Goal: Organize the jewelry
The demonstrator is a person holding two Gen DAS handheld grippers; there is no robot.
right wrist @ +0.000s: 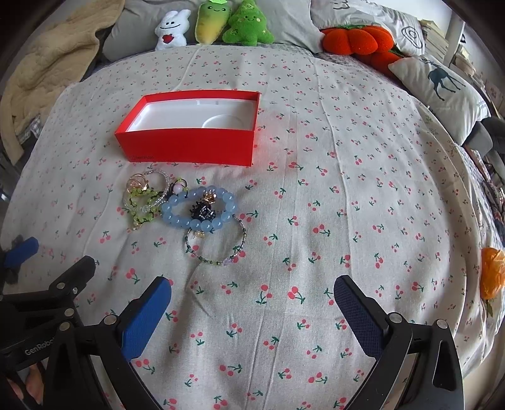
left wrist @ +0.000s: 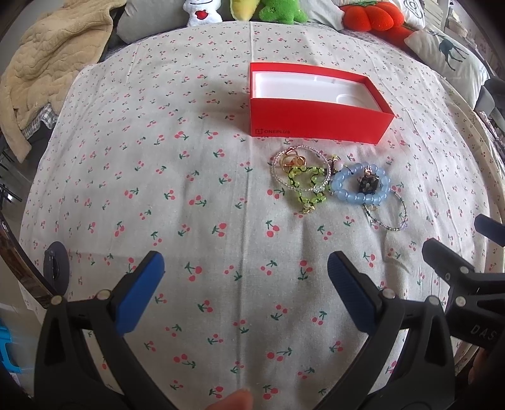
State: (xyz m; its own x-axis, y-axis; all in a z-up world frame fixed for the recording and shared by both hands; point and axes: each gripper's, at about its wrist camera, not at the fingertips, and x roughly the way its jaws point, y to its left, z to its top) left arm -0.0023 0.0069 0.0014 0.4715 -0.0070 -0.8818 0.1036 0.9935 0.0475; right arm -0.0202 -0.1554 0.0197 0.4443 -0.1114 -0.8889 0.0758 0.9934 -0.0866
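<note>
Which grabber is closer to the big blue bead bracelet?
Right, as far as both views show. The right gripper hovers open just in front of the round blue beaded bracelet, slightly to its right. The left gripper hovers open farther back, to its left.

The white plush (left wrist: 202, 12) is cut off at the top edge; small tangled charms (right wrist: 139, 184) are unclear.

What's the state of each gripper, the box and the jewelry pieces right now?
left gripper: open, holding nothing, above the cloth.
right gripper: open, holding nothing.
red OnePlus box: lid off, white tray inside bare.
blue bead bracelet: on the cloth outside the box, a dark charm lying in its ring.
green bead bracelet: on the cloth, tangled with the clear bead bracelet.
thin beaded bracelet: on the cloth, nearest the grippers.
</note>
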